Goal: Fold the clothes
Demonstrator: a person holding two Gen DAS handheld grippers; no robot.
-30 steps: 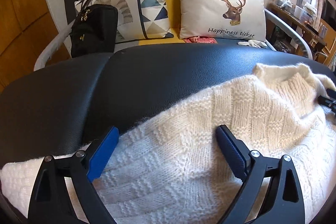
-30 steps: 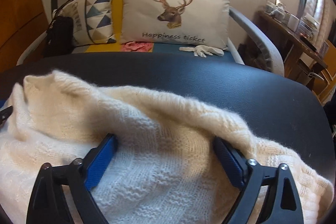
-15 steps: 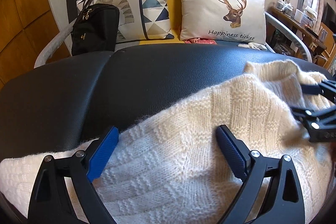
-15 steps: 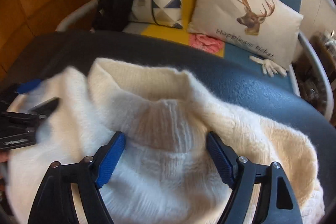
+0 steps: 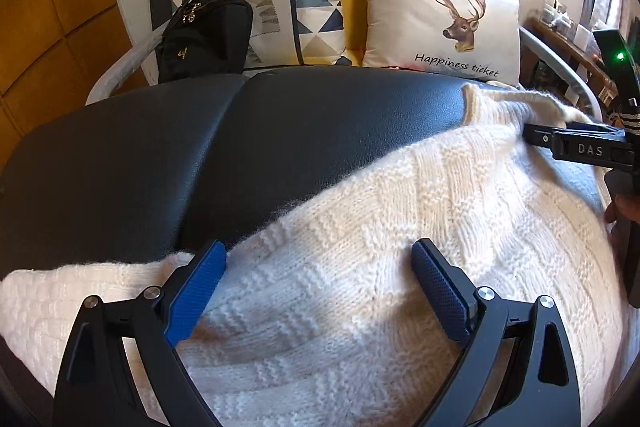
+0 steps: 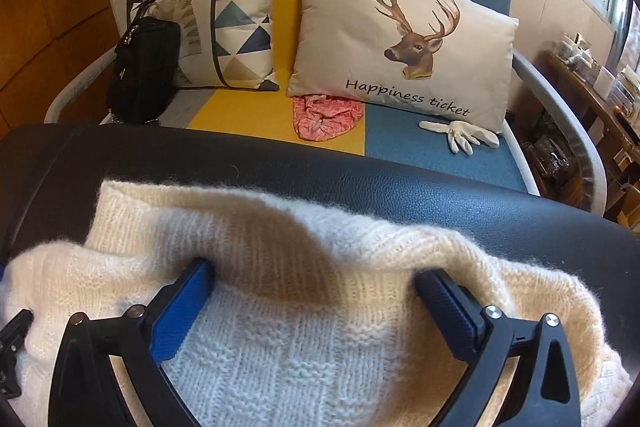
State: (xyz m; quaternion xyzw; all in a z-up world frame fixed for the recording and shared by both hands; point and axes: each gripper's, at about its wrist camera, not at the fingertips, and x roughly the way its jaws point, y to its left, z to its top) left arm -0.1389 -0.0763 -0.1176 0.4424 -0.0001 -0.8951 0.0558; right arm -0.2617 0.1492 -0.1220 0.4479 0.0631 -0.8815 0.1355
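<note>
A cream knitted sweater (image 5: pixel 360 267) lies on the black leather surface (image 5: pixel 200 147). My left gripper (image 5: pixel 318 251) stands open low over the sweater's body, with knit under both blue pads. In the right wrist view the sweater (image 6: pixel 280 347) has a thick fold with the ribbed collar (image 6: pixel 132 211) at its far edge. My right gripper (image 6: pixel 314 273) is wide and its jaws are opening; the fold drapes over its fingertips without being pinched. The right gripper (image 5: pixel 576 147) also shows at the right edge of the left wrist view, beside the collar.
Behind the black surface is a sofa seat (image 6: pixel 420 147) with a deer cushion (image 6: pixel 400 43), a triangle-pattern cushion (image 6: pixel 236 35), a black bag (image 6: pixel 144 67), a pink cloth (image 6: pixel 324 115) and a white glove (image 6: pixel 460 135). A cluttered wooden shelf (image 6: pixel 592 83) stands at the right.
My right gripper has swung left over the sweater, bringing its right part and the collar over onto the body, and its jaws have widened. My left gripper has barely shifted.
</note>
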